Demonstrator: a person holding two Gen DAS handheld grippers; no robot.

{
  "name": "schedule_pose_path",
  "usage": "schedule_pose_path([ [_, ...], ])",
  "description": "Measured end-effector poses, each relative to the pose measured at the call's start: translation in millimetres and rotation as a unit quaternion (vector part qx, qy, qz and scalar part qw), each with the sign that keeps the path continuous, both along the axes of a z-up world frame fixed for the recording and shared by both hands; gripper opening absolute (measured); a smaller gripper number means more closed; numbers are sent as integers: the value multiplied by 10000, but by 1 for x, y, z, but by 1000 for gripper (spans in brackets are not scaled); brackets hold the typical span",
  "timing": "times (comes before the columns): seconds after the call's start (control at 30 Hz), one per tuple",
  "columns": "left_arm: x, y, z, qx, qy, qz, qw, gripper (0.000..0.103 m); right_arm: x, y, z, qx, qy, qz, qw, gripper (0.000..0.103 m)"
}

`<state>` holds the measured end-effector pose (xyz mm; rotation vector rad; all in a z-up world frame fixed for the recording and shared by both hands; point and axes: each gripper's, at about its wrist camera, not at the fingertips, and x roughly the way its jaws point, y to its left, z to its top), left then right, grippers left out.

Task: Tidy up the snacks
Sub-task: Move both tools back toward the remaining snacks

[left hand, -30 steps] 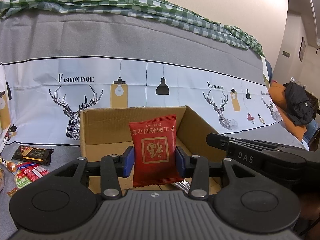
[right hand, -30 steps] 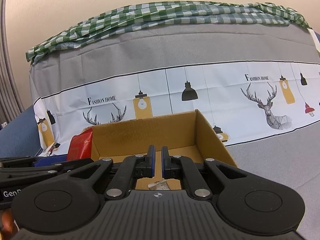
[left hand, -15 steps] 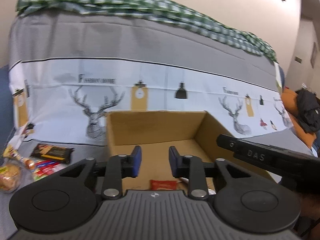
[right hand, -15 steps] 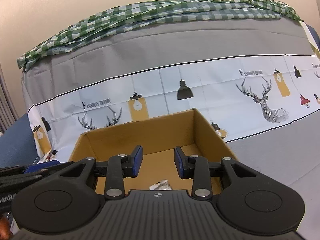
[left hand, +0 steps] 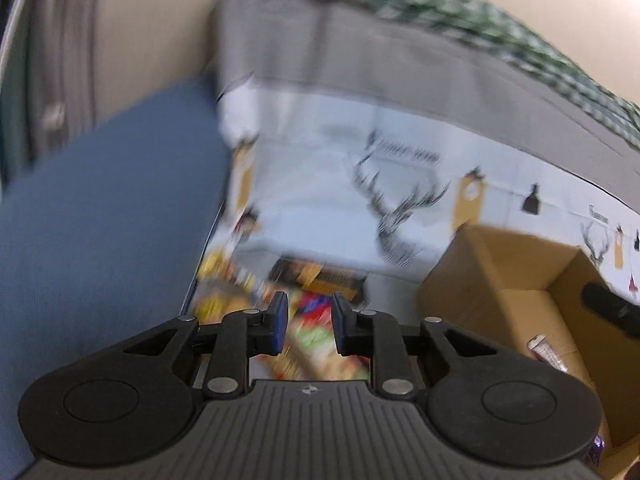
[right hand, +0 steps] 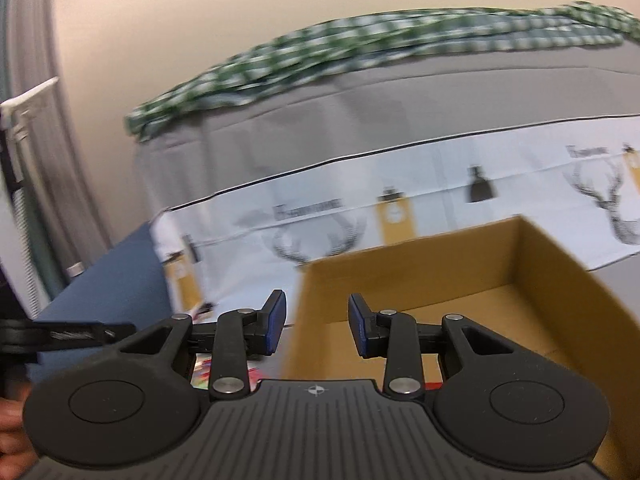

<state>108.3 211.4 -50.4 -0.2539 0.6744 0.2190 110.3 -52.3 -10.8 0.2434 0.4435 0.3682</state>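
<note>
Left wrist view: heavy motion blur. My left gripper has swung off the cardboard box, which a second ago sat centre frame and now lies at the right edge. The red packet it pinched then is gone from between the pads; the jaws are closing with a narrow gap and nothing between them. Beyond the tips, at lower centre, I see the snack pile, smeared; a dark bar wrapper lies at its far side. A small silvery packet rests on the box floor, lower right. A blue cushion fills the left.

Right wrist view: my right gripper, pressed together a second ago, now stands spread and empty. Its tips hang over the box's near left corner; the box has slid toward the right of frame. The other gripper's body shows at the left edge.
</note>
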Motion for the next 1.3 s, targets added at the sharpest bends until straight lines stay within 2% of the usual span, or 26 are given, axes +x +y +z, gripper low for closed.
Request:
schedule_pose_path([
  [0.07, 3, 16, -14, -412, 342, 226, 9983, 25, -4, 18, 0, 76, 24, 223, 9997, 36],
  [0.13, 4, 29, -15, -725, 256, 426, 9961, 27, -8, 37, -2, 84, 62, 412, 9991, 36],
  [0.2, 6, 33, -21, -667, 381, 538, 9956, 28, -9, 56, -8, 74, 195, 570, 9982, 36],
  [0.27, 9, 37, -25, -770, 510, 659, 9935, 28, -8, 73, -14, 22, 319, 698, 9971, 36],
  [0.47, 11, 52, -29, -998, 554, 931, 9891, 32, 0, 111, -35, -265, 678, 913, 9932, 36],
  [0.5, 11, 55, -31, -1059, 578, 969, 9880, 36, 2, 116, -38, -286, 742, 943, 9924, 38],
  [0.6, 12, 60, -39, -1363, 647, 998, 9835, 36, 10, 129, -46, -419, 902, 1026, 9897, 43],
  [0.67, 12, 60, -42, -1366, 694, 1010, 9830, 36, 16, 137, -52, -515, 978, 1093, 9878, 47],
  [0.73, 15, 58, -46, -1399, 752, 1002, 9822, 43, 23, 145, -60, -675, 1042, 1124, 9859, 53],
  [0.83, 22, 58, -55, -1487, 859, 1066, 9794, 50, 35, 157, -76, -861, 1273, 1202, 9808, 54],
  [0.9, 25, 62, -60, -1674, 851, 1146, 9755, 56, 41, 165, -86, -1062, 1352, 1226, 9775, 59],
  [1.07, 31, 71, -66, -2137, 725, 1280, 9658, 66, 51, 176, -105, -1325, 1599, 1271, 9699, 61],
  [1.3, 38, 78, -75, -2323, 797, 1375, 9596, 66, 56, 183, -122, -1516, 1924, 1303, 9607, 62],
])
